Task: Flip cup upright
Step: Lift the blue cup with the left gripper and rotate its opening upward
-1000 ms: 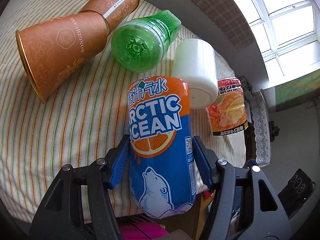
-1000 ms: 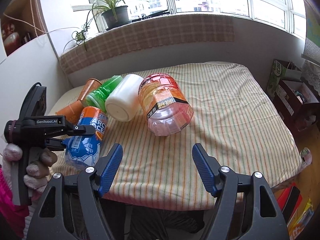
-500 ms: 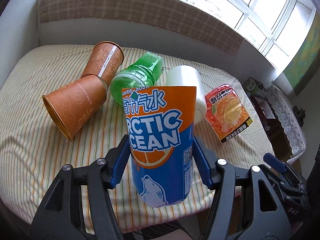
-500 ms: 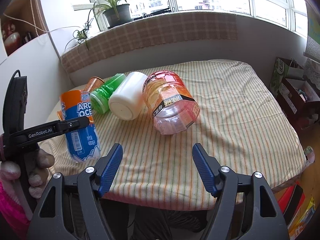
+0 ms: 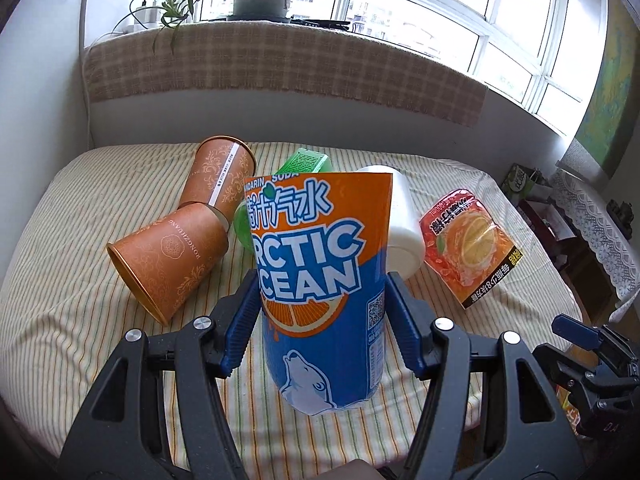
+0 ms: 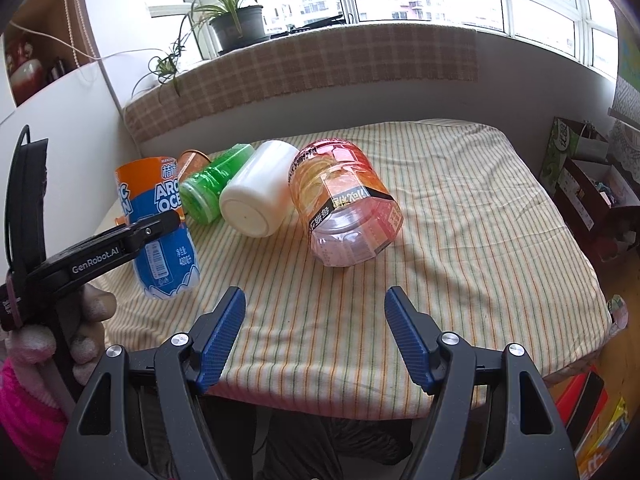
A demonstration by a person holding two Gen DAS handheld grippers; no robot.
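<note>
- Left wrist view: the Arctic Ocean cup (image 5: 320, 292) is pinched at mid-body between the blue pads of the left gripper (image 5: 320, 320). A second ago it lay tilted over the bed's near edge; now it stands close to vertical, open rim up, its base just above or on the striped bedcover (image 5: 80, 320) (contact cannot be told). By my reading the flip is nearly done; setting down and release remain.
- Same view, behind it: two brown paper cups (image 5: 176, 256), a green cup (image 5: 300, 164), a white cup (image 5: 400, 220) and a pink-orange jar (image 5: 468, 248), all on their sides.
- Right wrist view: the left gripper (image 6: 132, 236) comes in level from the left, held in a gloved left hand (image 6: 60, 336), with the cup (image 6: 160, 232) upright at the near-left corner.
- Same view: the right gripper (image 6: 316, 328) is spread wide on nothing, hovering over the near edge, well apart from the jar (image 6: 344, 204) (idle, as before).
</note>
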